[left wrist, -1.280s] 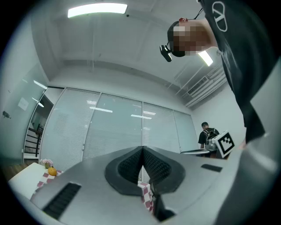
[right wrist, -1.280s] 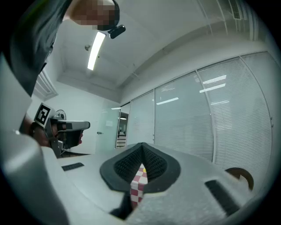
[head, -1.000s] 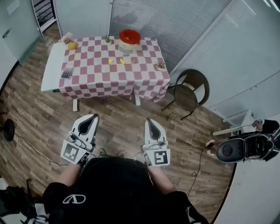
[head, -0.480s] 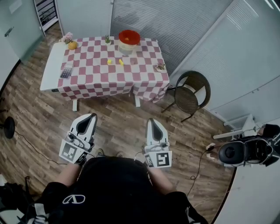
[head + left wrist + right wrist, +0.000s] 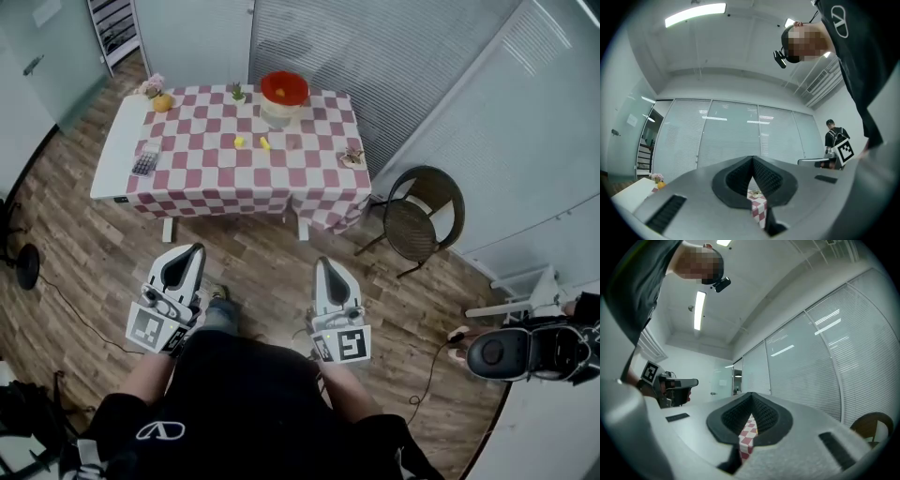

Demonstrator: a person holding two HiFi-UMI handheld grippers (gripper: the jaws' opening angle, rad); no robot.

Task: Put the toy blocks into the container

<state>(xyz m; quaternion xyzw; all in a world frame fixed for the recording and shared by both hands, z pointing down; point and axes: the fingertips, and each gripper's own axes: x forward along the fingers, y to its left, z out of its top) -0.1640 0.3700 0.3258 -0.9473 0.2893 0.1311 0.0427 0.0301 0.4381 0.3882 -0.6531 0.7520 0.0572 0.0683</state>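
Far ahead stands a table with a red-and-white checked cloth (image 5: pixel 234 178). Two small yellow toy blocks (image 5: pixel 239 142) (image 5: pixel 264 143) lie near its middle. Behind them at the far edge stands a red container (image 5: pixel 283 89) on a pale base. My left gripper (image 5: pixel 194 250) and right gripper (image 5: pixel 322 263) hang over the wooden floor, well short of the table, both shut and holding nothing. The left gripper view shows the left gripper (image 5: pixel 753 159) with pads meeting. The right gripper (image 5: pixel 751 394) looks the same in its own view, with checked cloth (image 5: pixel 747 434) visible below the pads.
On the table are a calculator (image 5: pixel 144 157), an orange (image 5: pixel 163 102), flowers (image 5: pixel 151 84), a small plant (image 5: pixel 237 92) and a small ornament (image 5: pixel 352 157). A round-backed chair (image 5: pixel 419 220) stands right of the table. A black stand (image 5: pixel 26 265) is at the left, another person's gear (image 5: pixel 525 349) at the right.
The table has come a little nearer and lower in the head view as the person steps toward it. Both grippers stay shut and keep their places in front of the body.
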